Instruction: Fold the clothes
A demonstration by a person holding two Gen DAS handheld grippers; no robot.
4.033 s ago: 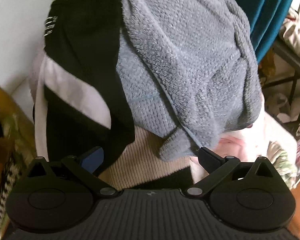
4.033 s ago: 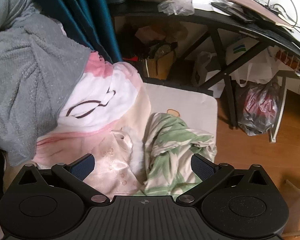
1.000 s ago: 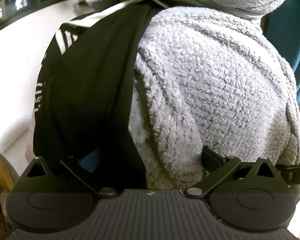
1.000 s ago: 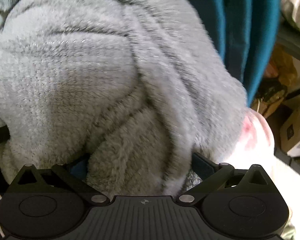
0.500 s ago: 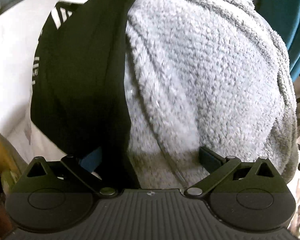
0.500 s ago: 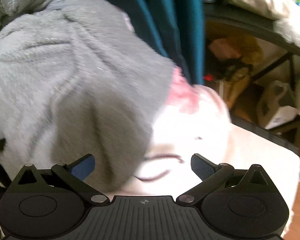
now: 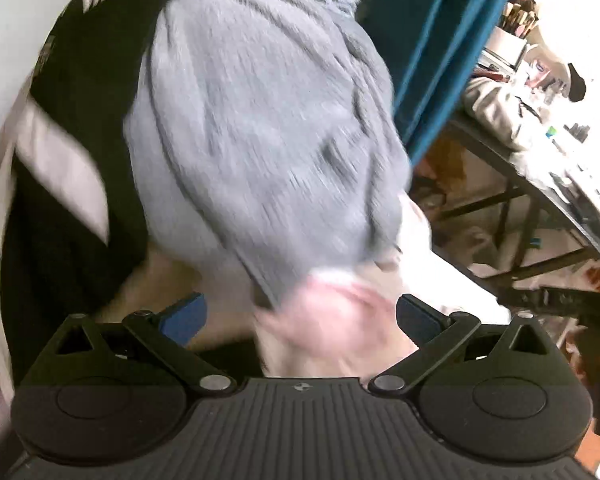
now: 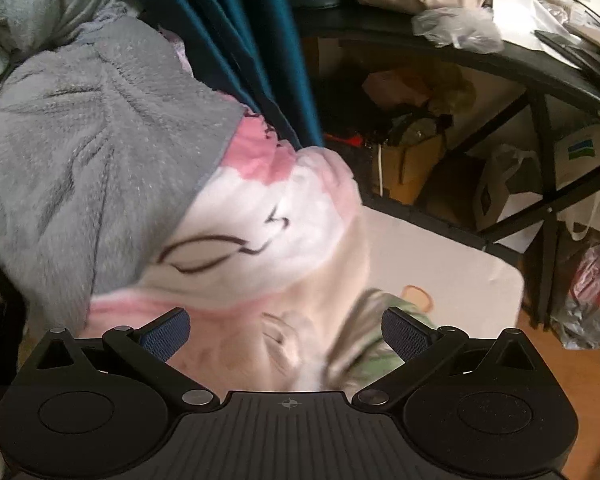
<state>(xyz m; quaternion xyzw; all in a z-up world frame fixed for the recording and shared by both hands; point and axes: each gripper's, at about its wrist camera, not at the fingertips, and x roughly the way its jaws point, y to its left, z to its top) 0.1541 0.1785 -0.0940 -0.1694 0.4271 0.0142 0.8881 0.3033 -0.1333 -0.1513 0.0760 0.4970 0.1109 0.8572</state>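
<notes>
A fluffy grey garment (image 7: 260,128) lies heaped on top of a clothes pile, and in the right wrist view the same grey garment (image 8: 88,152) sits at the left. A black garment with white stripes (image 7: 76,128) lies to its left. Under it is a pink and white fleece with dark drawn lines (image 8: 256,224). A green-patterned cloth (image 8: 376,340) lies beside that. My left gripper (image 7: 298,314) is open just short of the grey garment's lower edge. My right gripper (image 8: 286,330) is open over the pink fleece, holding nothing.
A teal curtain (image 8: 240,32) hangs behind the pile. A black desk (image 8: 480,56) loaded with bags, papers and cables stands to the right, with boxes and plastic bags (image 8: 588,304) underneath. A pale mat (image 8: 440,256) covers the wooden floor (image 8: 572,364).
Both grippers have pulled back from the grey garment, which no longer fills the views. The pink fleece, the green cloth and the desk have come into sight. Both stay open.
</notes>
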